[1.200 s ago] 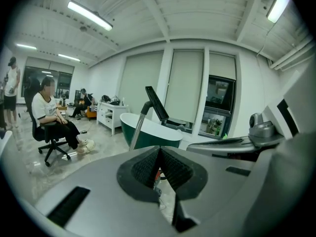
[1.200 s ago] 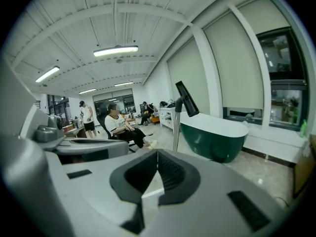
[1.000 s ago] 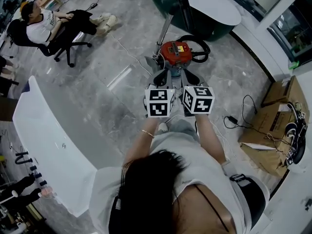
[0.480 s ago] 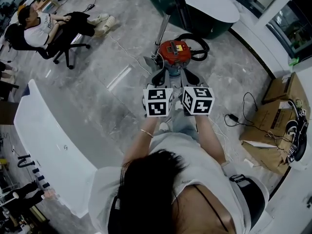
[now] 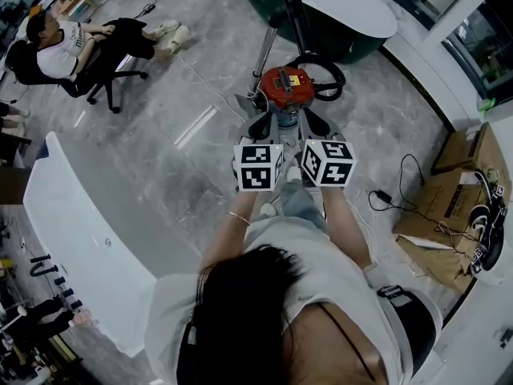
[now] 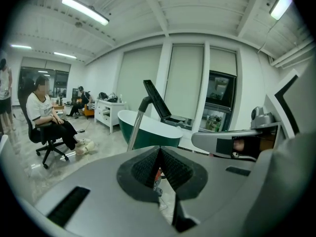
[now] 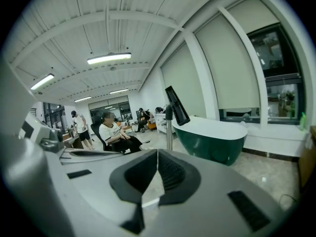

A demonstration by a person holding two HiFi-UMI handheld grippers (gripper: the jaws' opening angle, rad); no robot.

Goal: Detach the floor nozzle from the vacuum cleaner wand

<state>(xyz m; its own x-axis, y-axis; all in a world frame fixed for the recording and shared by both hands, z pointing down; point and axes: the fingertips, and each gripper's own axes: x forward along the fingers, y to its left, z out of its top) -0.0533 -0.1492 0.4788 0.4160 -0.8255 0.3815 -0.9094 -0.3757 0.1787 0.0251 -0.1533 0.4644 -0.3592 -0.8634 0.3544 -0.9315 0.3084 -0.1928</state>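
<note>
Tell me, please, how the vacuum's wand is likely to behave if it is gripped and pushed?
Probably stiff: the wand is a straight metal tube. Its shiny surface may slip under a grip. Standing tall and slim beside the vacuum, it could tip if pushed sideways.

The wand's (image 5: pixel 270 42) black top piece (image 5: pixel 290 2) runs off the head view's top edge. The left gripper (image 5: pixel 264 124) and right gripper (image 5: pixel 313 125) hide the vacuum's (image 5: pixel 287 87) near side.
</note>
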